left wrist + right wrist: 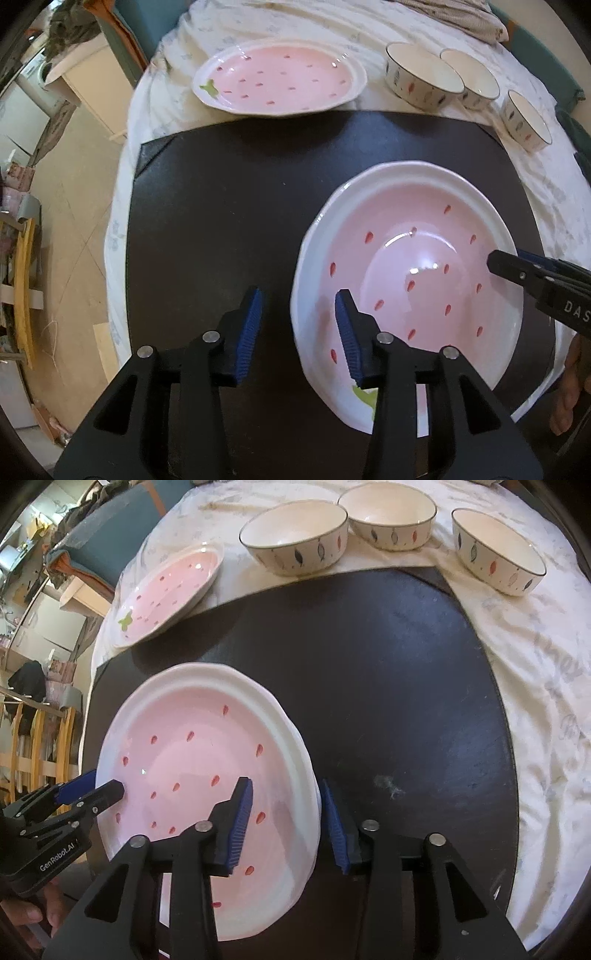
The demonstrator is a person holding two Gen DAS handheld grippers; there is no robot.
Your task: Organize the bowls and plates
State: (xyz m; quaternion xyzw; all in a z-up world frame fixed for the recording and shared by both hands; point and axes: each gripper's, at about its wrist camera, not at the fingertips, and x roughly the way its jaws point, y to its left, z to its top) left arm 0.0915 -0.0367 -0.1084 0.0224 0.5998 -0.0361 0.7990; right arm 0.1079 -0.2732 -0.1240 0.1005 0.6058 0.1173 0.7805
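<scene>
I see a big pink plate (417, 291) with little red marks and a white rim. It sits on a dark mat (221, 221), near me. It looks like more than 1 plate stacked, because I can see another white edge under its rim in the right view.

My left gripper (299, 334) is at the left side of this plate. Its tongs are partly open. 1 blue pad is over the pink part and the other is over the dark mat, so the rim sits between them. The pads do not press on the rim.

My right gripper (286, 821) is at the right side of the same plate. Its tongs are partly open too. The rim is between the 2 blue pads, and I see a gap by the inner pad, so it is not squeezing the plate.

A second pink plate (279, 79) lies farther away, on the white cloth (546, 192) at the mat's far edge. It has a green leaf mark.

3 white bowls (299, 539) with leaf pictures stand in a row on the cloth, past the mat.
</scene>
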